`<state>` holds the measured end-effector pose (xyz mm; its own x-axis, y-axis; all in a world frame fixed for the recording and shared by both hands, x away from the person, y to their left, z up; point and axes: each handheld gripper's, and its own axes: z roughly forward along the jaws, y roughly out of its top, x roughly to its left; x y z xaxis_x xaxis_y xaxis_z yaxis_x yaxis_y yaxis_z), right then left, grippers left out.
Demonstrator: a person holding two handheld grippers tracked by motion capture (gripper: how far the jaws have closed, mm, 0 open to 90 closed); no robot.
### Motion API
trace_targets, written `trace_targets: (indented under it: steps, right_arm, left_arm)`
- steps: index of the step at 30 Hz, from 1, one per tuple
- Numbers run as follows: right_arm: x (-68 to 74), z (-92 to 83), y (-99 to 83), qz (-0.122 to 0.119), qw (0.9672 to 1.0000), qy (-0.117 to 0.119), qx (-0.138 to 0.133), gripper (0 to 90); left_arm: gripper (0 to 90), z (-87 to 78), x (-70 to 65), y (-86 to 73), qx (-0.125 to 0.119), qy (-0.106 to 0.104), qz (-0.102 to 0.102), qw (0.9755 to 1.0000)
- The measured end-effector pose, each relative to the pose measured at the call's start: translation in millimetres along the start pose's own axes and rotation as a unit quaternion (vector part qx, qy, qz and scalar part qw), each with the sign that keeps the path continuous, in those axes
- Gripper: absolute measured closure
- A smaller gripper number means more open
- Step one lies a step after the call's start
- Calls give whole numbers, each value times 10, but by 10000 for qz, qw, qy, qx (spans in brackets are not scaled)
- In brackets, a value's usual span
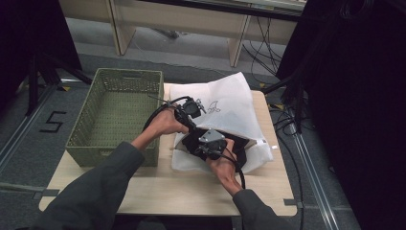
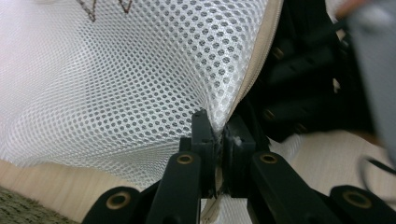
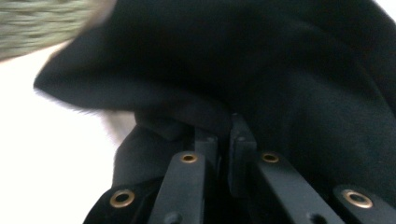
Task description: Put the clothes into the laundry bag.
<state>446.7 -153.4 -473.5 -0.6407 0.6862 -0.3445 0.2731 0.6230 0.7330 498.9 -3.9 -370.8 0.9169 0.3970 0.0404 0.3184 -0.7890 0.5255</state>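
A white mesh bag (image 1: 225, 103) with a small dark drawing on it lies on the wooden table (image 1: 191, 189). A black garment (image 1: 239, 143) sits at its open near side. My left gripper (image 1: 189, 120) is shut on the bag's edge by the zipper. In the left gripper view its jaws (image 2: 219, 133) pinch the mesh (image 2: 130, 79), with the black cloth (image 2: 303, 79) just beyond. My right gripper (image 1: 208, 143) rests on the garment. In the right gripper view its jaws (image 3: 224, 135) are closed on a fold of the black garment (image 3: 289, 79).
An empty green woven basket (image 1: 112, 158) stands on the table's left half, right beside the bag; its rim (image 3: 37, 23) shows in the right gripper view. Bare wood runs along the table's near edge. Cables and dark stands surround the table.
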Motion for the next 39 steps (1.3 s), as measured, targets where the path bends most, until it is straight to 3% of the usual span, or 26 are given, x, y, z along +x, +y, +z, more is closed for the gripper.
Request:
trace_targets:
  steps: [5, 8, 9, 10, 11, 14, 16, 17, 18, 19, 20, 22, 23, 26, 29, 31, 33, 35, 37, 39]
  right_arm:
    - [-111, 134, -16, 129, 9993, -343, -78, 853]
    - [-114, 133, -31, 603, 9977, -273, -106, 822]
    - [-107, 113, -31, 671, 9975, -166, -122, 809]
    - [-127, 87, -26, 559, 9983, -56, -145, 797]
    - [-130, 70, -31, 538, 9981, -132, -283, 784]
    - [-125, 17, -50, 898, 9953, 42, -358, 734]
    - [-120, -6, -59, 935, 9949, 84, -371, 718]
    - [-139, -10, -71, 854, 9955, 121, -386, 713]
    - [-145, -32, -74, 935, 9950, 191, -309, 708]
    - [-159, -24, -81, 887, 9951, 164, -411, 701]
    - [-170, -49, -84, 949, 9947, 246, -300, 691]
    - [-183, -59, -95, 987, 9943, 238, -338, 687]
    - [-209, -66, -110, 871, 9953, 296, -294, 674]
    - [-212, -98, -118, 1025, 9935, 342, -372, 635]
    - [-229, -180, -105, 935, 9942, 392, -370, 580]
    - [-249, -261, -98, 1005, 9933, 469, -327, 552]
    - [-280, -355, -119, 1031, 9928, 486, -379, 548]
    - [-333, -445, -156, 1063, 9920, 563, -375, 524]
    - [-375, -556, -203, 1303, 9884, 700, -347, 504]
    - [-443, -659, -259, 1352, 9874, 719, -390, 490]
  left_arm:
    - [847, 35, 11, -27, 61, -3, 38, 10000]
    - [843, 68, 21, -45, 58, -25, -52, 10000]
    - [840, 78, 21, -50, 58, -27, -19, 10000]
    - [832, 88, 15, -58, 56, -46, -37, 10000]
    - [814, 96, 12, -64, 23, -48, -41, 10000]
    - [737, 112, -27, -93, -115, 9, -90, 9999]
    - [667, 90, -96, -124, -168, 100, -110, 9997]
    - [630, 61, -148, -149, -227, 223, -84, 9995]
    - [578, 20, -211, -182, -297, 355, -72, 9989]
    - [573, -38, -307, -237, -414, 424, -13, 9982]
    - [577, -68, -368, -276, -510, 429, 33, 9978]
    - [571, -128, -514, -395, -632, 470, 42, 9969]
    - [573, -128, -579, -455, -680, 515, 131, 9963]
    - [563, 0, -781, -647, -677, 445, 180, 9965]
    - [544, 177, -894, -778, -626, 378, 151, 9972]
    - [538, 319, -931, -857, -660, 398, 52, 9970]
    - [537, 428, -928, -889, -522, 328, 53, 9981]
    - [529, 529, -926, -907, -522, 411, -40, 9978]
    - [525, 610, -908, -909, -480, 367, -8, 9982]
    - [502, 671, -909, -908, -485, 411, -25, 9980]
